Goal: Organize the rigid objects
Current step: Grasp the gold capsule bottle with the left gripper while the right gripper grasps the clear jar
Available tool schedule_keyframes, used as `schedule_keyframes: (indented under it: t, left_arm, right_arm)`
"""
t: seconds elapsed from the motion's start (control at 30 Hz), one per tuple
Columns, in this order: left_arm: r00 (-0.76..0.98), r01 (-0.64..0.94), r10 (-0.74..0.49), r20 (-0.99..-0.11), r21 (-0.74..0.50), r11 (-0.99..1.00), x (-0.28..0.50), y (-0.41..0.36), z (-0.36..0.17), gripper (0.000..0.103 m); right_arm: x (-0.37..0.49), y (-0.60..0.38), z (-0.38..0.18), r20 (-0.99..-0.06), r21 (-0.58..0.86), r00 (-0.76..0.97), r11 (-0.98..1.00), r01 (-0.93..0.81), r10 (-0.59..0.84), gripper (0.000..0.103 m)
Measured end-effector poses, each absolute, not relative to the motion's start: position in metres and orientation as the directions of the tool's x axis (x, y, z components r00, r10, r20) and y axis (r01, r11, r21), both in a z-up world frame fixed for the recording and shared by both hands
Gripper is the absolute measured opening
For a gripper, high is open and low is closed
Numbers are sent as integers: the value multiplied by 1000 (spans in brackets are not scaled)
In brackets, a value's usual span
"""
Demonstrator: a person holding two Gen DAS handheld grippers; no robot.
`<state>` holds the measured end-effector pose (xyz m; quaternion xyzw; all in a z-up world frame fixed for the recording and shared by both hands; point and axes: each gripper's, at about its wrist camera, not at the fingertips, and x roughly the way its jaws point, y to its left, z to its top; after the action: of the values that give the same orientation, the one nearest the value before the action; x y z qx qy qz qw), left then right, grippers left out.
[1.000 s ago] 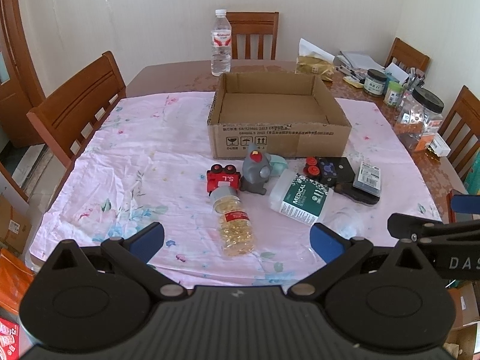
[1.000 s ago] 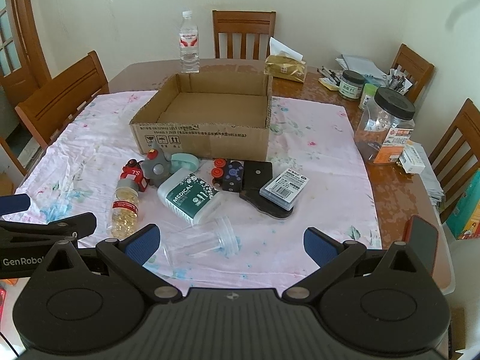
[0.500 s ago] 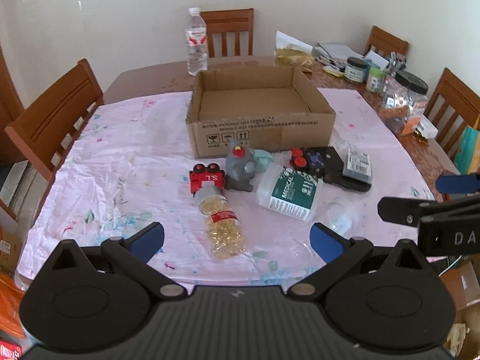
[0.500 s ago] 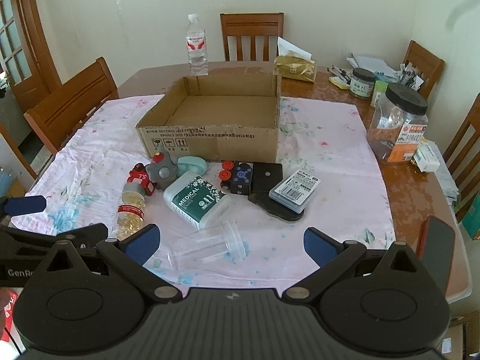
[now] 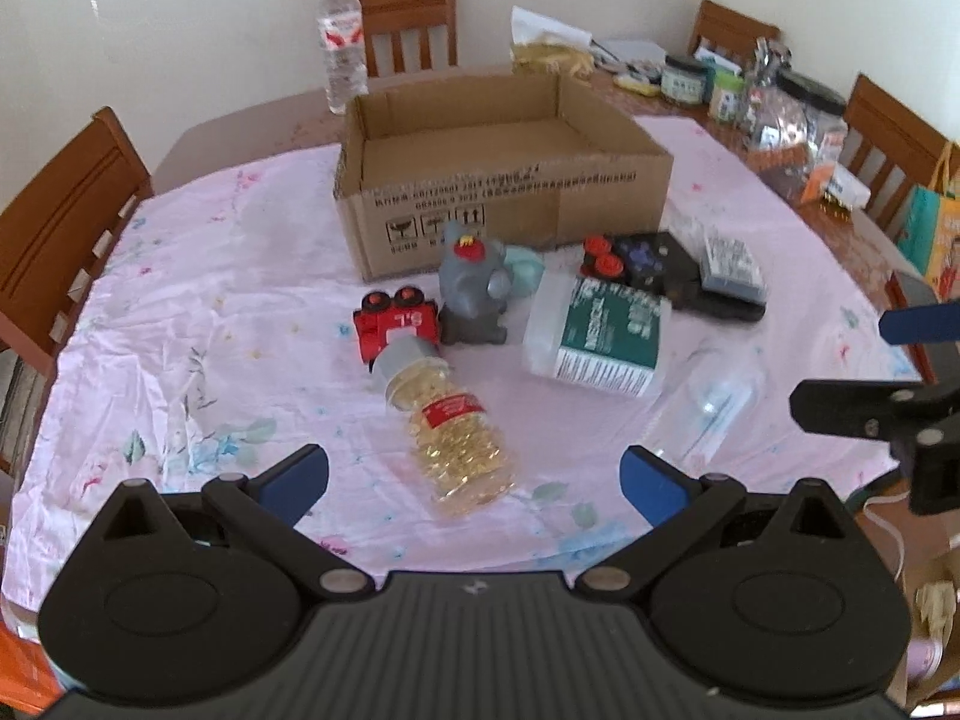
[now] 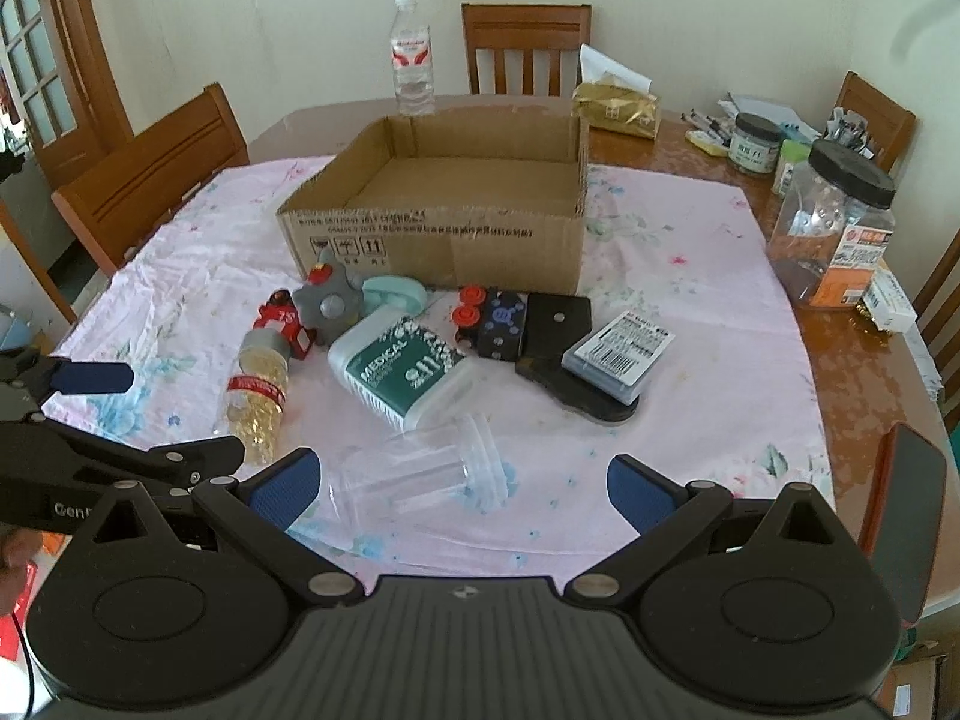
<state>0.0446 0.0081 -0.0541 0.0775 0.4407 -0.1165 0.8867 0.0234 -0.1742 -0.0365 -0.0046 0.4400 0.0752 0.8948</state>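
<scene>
An empty cardboard box [image 5: 504,180] [image 6: 444,210] stands mid-table. In front of it lie a red toy car [image 5: 393,327], a grey toy figure [image 5: 474,294], a capsule bottle [image 5: 450,426] [image 6: 258,390], a green MEDICAL container [image 5: 600,330] [image 6: 402,366], a clear plastic jar [image 6: 426,471] [image 5: 714,402], a black toy with red knobs [image 6: 495,324] and a small barcoded case [image 6: 618,348]. My left gripper [image 5: 474,480] is open just short of the capsule bottle. My right gripper [image 6: 459,483] is open, the clear jar lying between its tips. Neither holds anything.
A water bottle [image 6: 411,57] stands behind the box. Jars and clutter [image 6: 834,228] fill the table's right side, a phone [image 6: 906,516] lies at the right edge. Wooden chairs [image 6: 156,180] ring the table. A pink cloth [image 5: 210,312] covers it.
Both grippers have moved forward and lower toward the objects; the capsule bottle and the clear jar now sit closer to the fingertips. Nothing was grasped.
</scene>
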Motion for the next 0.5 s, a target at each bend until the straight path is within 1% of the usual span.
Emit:
schedule_keyframes:
  t: [0.23,0.4,0.5]
  left_arm:
    - [531,363,-146,-834,68,929,60,28,-76,102]
    - [513,454,-166,-842,102,885,70,38,-88,102]
    - [504,513,-169,-847,135,848,77,41,-94,102]
  right_arm:
    - [33,-160,-57,-820,53,559,989,-138,122,103]
    - [38,-147,-71,-844,-15,531,986,-166,77,103]
    - [43,-145,-76,-854,-25,517,987,-161,63,103]
